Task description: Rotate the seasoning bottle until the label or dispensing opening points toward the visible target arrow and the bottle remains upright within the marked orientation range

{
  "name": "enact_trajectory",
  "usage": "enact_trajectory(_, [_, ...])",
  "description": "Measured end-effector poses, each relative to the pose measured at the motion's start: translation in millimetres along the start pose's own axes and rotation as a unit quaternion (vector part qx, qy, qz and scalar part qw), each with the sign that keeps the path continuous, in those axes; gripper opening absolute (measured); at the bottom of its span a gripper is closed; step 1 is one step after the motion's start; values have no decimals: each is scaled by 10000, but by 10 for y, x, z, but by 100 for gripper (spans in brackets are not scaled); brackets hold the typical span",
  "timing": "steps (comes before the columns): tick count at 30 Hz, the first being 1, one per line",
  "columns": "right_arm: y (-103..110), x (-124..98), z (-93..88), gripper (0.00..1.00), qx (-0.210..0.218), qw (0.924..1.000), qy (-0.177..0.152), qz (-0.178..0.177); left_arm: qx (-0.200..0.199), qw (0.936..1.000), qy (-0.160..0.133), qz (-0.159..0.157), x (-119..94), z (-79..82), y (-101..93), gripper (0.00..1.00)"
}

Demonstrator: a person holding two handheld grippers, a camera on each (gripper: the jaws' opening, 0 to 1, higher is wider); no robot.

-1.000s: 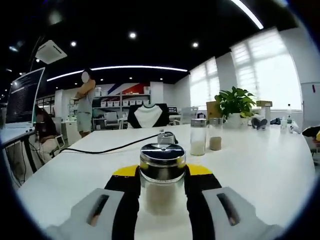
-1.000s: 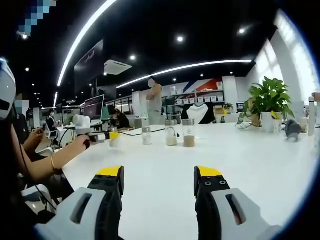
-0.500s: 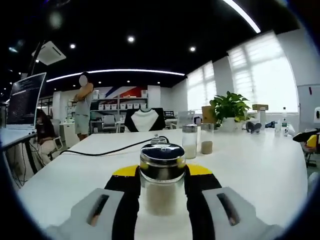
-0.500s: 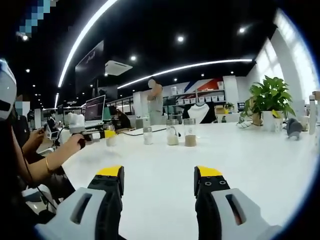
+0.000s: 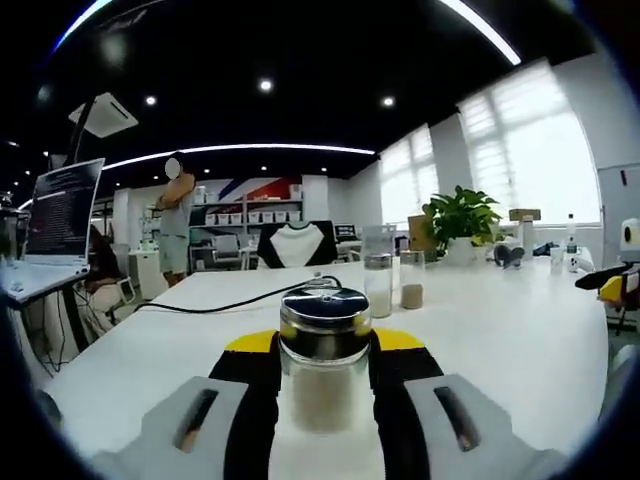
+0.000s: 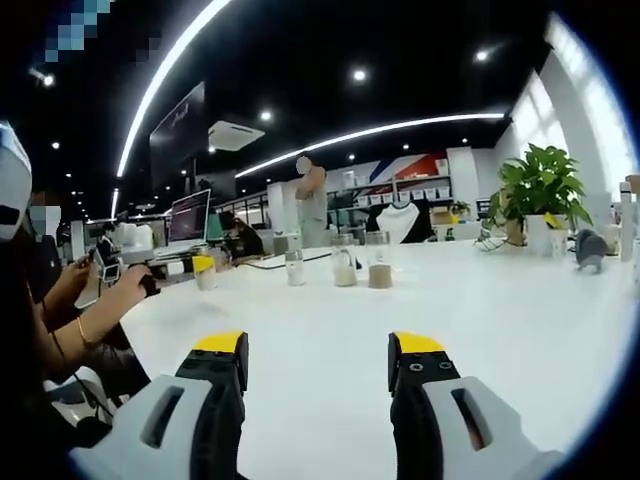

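Clear glass seasoning bottle (image 5: 324,360) with shiny metal cap, half full of pale powder, upright between tool (image 5: 322,375) jaws.

Bright windows (image 5: 520,160), dark ceiling with strip lights (image 6: 390,132), white table (image 6: 480,310).

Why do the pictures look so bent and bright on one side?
In the left gripper view the fisheye lens bows the white table and ceiling light strip, the windows glare white, and the bottle in the left gripper sits sharp with shine on its cap. In the right gripper view the plant stands against window glare, and distant shelves look soft.
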State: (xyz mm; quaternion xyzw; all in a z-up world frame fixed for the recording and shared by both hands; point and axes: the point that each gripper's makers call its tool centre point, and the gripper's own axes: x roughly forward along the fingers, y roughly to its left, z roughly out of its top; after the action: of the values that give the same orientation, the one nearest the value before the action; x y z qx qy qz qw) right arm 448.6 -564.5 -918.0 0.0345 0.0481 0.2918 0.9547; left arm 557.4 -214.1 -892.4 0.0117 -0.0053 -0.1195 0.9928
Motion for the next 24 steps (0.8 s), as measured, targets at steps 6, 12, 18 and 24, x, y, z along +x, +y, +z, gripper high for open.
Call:
enact_trajectory(6, [-78, 0, 24, 56, 66, 10000, -68, 5, 66, 9999, 8, 113, -57, 16, -4, 36])
enact_trajectory(12, [-120, 0, 21, 56, 52, 9999, -92, 50, -68, 9998, -132, 95, -131, 83, -66, 36])
enact_trajectory(18, [-135, -10, -29, 56, 105, 9999, -67, 92, -42, 9998, -98, 150, -162, 65, -89, 36])
enact_trajectory(24, [-169, -16, -37, 56, 121, 9999, -54, 70, -47, 9997, -133, 182, -187, 94, -115, 36])
